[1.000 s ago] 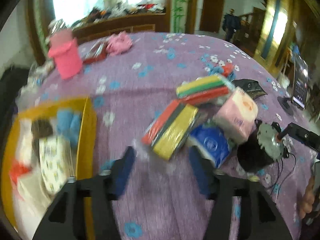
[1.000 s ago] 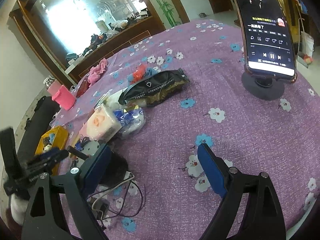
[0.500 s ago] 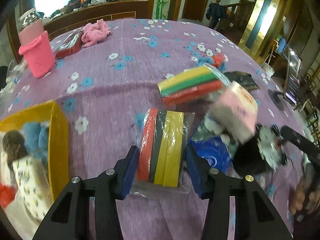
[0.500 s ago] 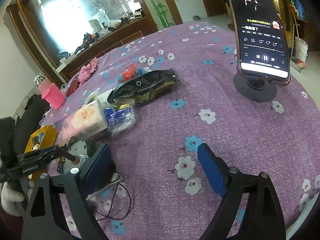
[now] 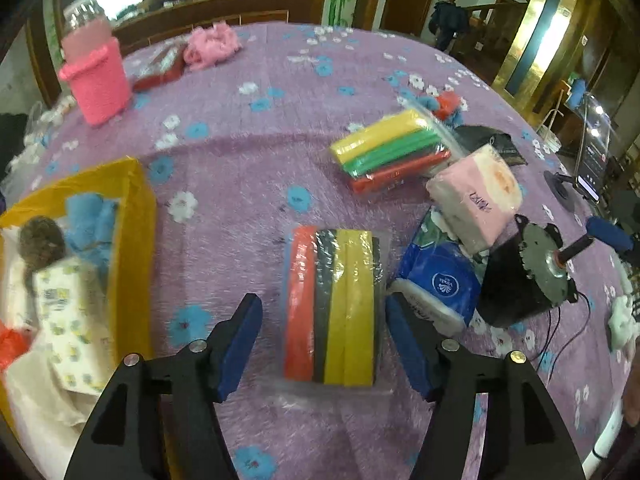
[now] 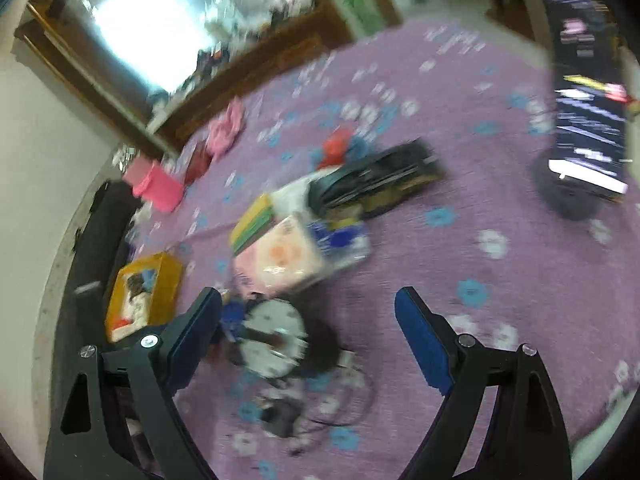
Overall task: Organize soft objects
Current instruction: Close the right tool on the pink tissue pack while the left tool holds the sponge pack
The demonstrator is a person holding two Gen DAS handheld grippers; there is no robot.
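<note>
While its jaws have just been opening, the left gripper (image 5: 323, 336) straddles the sponge pack (image 5: 334, 306) without pressing it; the right gripper (image 6: 308, 334) gapes wide, empty.

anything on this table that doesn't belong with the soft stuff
Yes: a black motor-like unit with a metal face, shaft and trailing wires sits right beside the pink tissue pack and blue tissue pack. It is hard hardware among soft packs.

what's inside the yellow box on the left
The yellow box holds a blue fluffy item, a brown fuzzy one, a patterned white pack and something orange. Whatever lies beneath them is covered.
</note>
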